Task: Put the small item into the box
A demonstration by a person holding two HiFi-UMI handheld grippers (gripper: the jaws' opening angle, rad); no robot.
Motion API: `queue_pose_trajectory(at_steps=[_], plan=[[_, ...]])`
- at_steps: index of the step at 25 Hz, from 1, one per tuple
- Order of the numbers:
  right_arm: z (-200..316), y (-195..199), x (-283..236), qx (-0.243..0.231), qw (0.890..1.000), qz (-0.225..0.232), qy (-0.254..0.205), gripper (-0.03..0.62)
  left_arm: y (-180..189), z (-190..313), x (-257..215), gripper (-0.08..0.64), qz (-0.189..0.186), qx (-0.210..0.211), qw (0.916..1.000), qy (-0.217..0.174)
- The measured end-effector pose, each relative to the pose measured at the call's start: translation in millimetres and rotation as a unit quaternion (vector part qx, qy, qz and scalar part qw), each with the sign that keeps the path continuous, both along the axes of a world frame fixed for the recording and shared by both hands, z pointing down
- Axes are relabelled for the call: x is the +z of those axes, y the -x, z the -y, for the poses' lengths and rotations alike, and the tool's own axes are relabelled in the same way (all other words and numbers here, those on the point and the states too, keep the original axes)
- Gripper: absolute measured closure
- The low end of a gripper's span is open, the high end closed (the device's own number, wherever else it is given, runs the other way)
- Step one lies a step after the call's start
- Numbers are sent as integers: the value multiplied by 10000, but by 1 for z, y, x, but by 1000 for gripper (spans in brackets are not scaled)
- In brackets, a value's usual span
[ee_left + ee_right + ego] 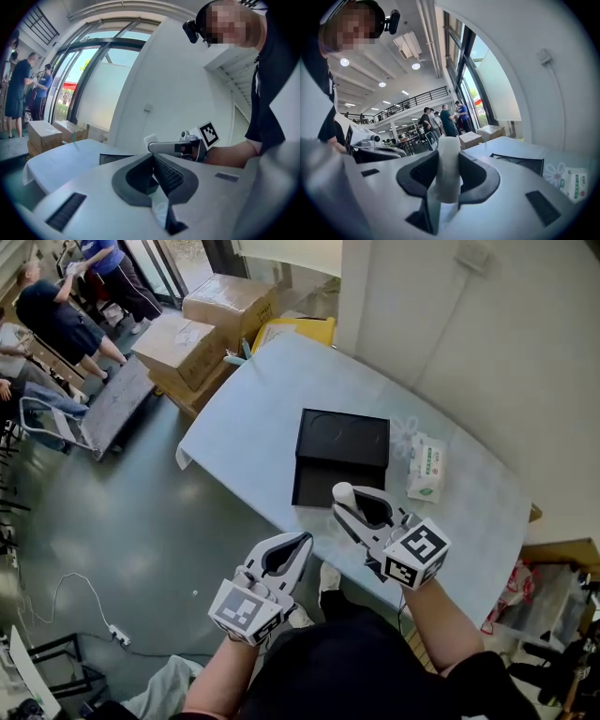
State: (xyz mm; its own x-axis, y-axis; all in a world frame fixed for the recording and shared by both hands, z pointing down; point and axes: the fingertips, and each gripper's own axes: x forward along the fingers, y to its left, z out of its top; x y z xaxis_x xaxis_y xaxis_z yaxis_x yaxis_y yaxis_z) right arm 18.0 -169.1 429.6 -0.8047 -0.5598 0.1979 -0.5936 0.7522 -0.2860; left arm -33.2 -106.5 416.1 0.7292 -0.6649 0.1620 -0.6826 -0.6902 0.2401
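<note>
A small white cylindrical item stands upright between the jaws of my right gripper, which is shut on it. It hangs over the near edge of the table, just in front of the open black box; the box's lower half lies toward me. My left gripper is off the table's near edge, above the floor, to the left of the right one. Its jaws meet at the tips with nothing between them. The box and the right gripper show beyond it.
A packet of tissues lies right of the box. Cardboard boxes and a yellow bin stand at the table's far left end. People stand by a cart at upper left. A white wall runs behind the table.
</note>
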Motion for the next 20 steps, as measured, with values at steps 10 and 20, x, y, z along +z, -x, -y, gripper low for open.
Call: queue_pose_trajectory(at_steps=[10,20], plan=[[46,-32,76,-248,9957,-755,475,454,-53,27,35,552,524,350,9980,96],[65,-23,146,-945,9667,-2337,435,454,-74,27,68,552,810,635,9944,238]])
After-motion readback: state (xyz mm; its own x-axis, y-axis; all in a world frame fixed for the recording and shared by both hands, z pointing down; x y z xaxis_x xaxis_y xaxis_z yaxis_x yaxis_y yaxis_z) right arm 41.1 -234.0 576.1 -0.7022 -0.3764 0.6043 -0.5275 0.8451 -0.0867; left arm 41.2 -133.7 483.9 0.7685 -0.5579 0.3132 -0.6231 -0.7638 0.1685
